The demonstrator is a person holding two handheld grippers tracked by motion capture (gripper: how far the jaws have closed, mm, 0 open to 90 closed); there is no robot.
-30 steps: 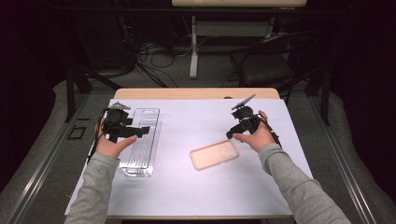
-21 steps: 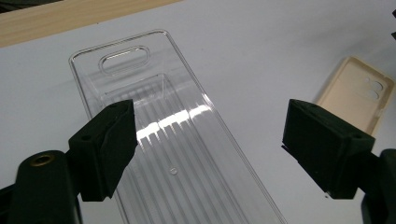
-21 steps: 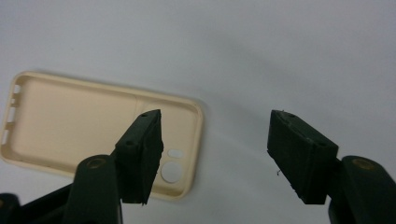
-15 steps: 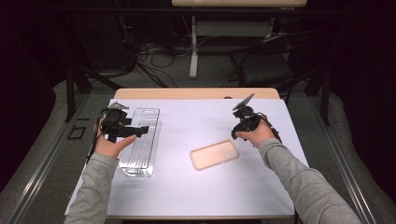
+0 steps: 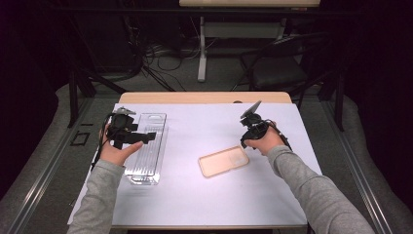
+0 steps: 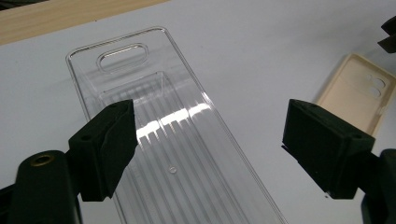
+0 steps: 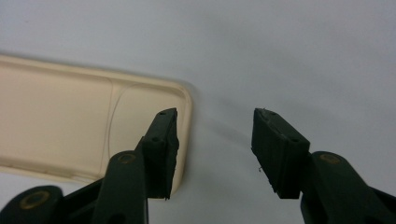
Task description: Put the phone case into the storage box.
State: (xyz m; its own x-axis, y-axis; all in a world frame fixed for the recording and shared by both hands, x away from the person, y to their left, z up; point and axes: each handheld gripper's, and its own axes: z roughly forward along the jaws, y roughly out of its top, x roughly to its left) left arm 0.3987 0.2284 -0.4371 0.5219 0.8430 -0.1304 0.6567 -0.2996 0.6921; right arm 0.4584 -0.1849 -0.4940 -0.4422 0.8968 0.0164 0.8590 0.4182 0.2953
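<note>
Right tool (image 7: 212, 149) straddles the short edge of the case (image 5: 223, 161), which lies flat on the counter (image 5: 204, 200) at 4 o'clock of the tray (image 5: 146, 148); its jaws, half open, have just been closing and grip nothing. The thin rim may slip free and skid. Left tool (image 6: 210, 149) hangs wide open, empty, over the tray.

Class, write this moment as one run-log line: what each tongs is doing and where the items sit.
left tongs: open above clear tray | right tongs: just closing, nothing gripped, at beige phone case end | table
</note>
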